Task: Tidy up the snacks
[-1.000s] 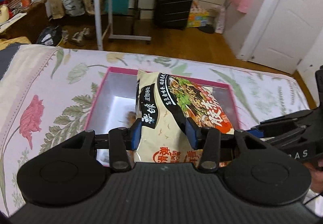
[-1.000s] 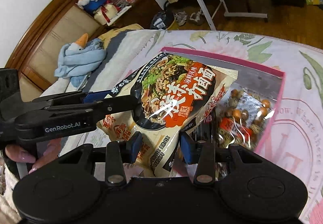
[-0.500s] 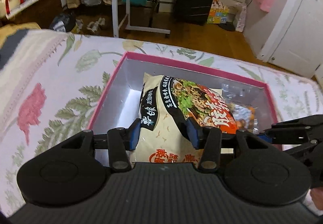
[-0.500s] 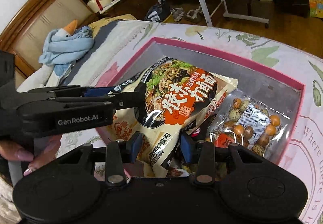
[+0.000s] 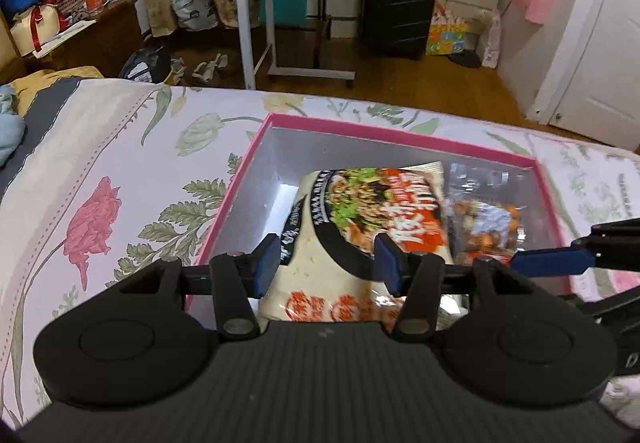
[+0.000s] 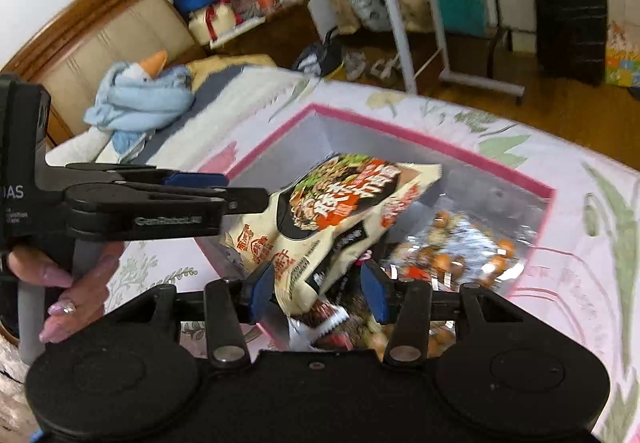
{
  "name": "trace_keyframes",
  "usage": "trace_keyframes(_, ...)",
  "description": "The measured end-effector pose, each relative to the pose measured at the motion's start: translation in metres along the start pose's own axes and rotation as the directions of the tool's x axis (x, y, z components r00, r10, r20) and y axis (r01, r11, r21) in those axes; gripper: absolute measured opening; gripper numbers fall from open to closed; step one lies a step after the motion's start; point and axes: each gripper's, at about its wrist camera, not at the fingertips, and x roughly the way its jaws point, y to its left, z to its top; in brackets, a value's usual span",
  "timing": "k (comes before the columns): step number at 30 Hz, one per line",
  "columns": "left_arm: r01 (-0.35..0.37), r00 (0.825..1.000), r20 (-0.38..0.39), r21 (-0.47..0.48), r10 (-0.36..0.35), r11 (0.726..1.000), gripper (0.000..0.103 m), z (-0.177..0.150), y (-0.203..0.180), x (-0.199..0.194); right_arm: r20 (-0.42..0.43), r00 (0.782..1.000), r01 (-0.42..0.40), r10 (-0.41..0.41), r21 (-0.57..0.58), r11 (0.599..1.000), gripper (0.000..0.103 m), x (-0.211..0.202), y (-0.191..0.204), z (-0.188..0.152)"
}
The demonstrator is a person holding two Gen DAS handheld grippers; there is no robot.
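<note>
both sets of fingers are opening around the noodle packet [image 5: 360, 227]: the left gripper [image 5: 326, 268] and the right gripper [image 6: 318, 291] are flanking its near end, pads seemingly off it, though blur is hiding the contact. the packet is settling inside the pink box [image 5: 400, 139] beside the nut bag [image 5: 484, 223]. compared with a second ago, it is sitting lower in the box. other snacks, if any, are lying out of view.
</note>
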Motion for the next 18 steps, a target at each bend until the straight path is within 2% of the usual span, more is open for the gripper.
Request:
trace_keyframes(8,0.078,0.996,0.029,0.042,-0.079,0.996,0.051,-0.010,-0.028,-0.053,0.090,0.989,0.116,-0.114,-0.019,0.993,0.055,-0.054,-0.003,-0.031)
trace_keyframes(13,0.143,0.988,0.045,0.061,-0.146,0.988,0.053,-0.012,-0.052,-0.084,0.150,0.970,0.195,-0.192,-0.008,0.981,0.057,-0.089,-0.002,-0.041)
trace_keyframes(18,0.215,0.976,0.006,0.119,-0.217,0.969,0.053,-0.011,-0.076,-0.110,0.164,0.961,0.230,-0.225,-0.015,0.973,0.057,-0.124,-0.006,-0.049)
